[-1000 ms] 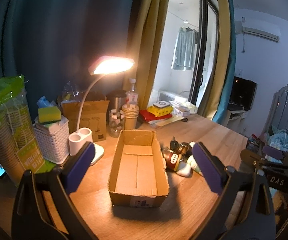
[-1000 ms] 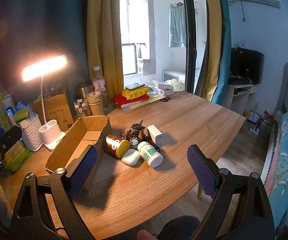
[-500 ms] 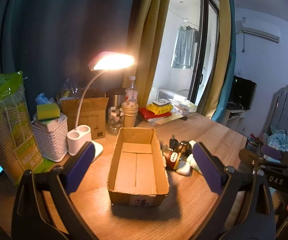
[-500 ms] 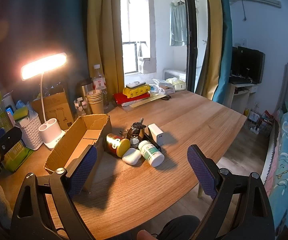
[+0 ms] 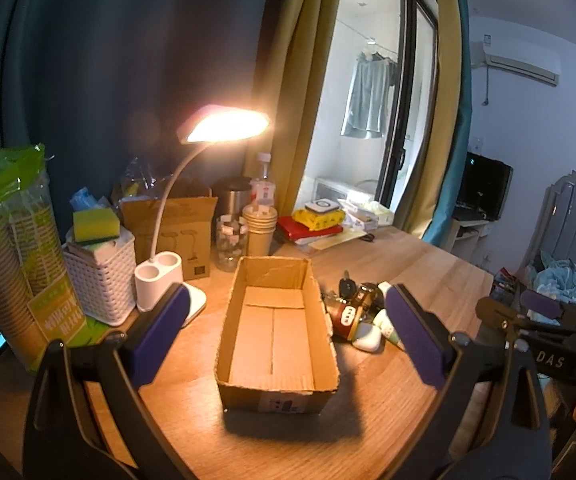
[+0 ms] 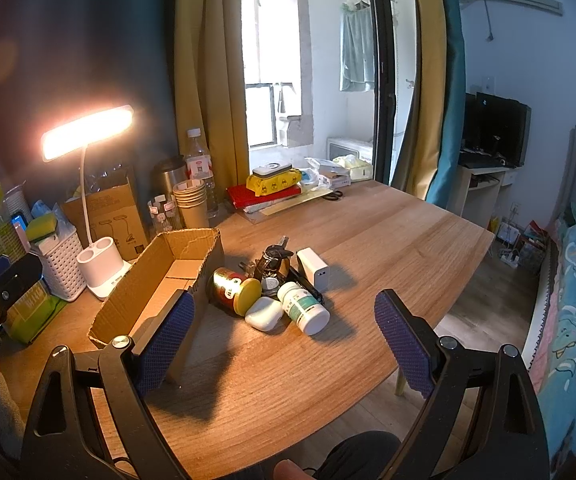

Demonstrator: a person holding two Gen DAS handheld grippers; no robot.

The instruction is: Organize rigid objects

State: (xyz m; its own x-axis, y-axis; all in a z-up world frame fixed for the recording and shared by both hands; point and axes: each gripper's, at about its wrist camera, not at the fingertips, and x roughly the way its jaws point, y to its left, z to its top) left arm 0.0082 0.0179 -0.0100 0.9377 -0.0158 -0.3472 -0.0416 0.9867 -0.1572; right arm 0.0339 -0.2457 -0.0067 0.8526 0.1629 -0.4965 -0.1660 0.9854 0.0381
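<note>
Little is changed since earlier: both the left gripper (image 5: 288, 334) and right gripper (image 6: 284, 344) are still held spread, empty, near the box (image 5: 276, 320).

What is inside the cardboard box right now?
Nothing visible: the cardboard box shows only its bare bottom flaps. The near wall hides a thin strip of floor right behind it.

A glaring desk lamp (image 5: 224, 125) cast warm light and long shadows across the table (image 6: 367, 248); fisheye edges were bent and dark.
</note>
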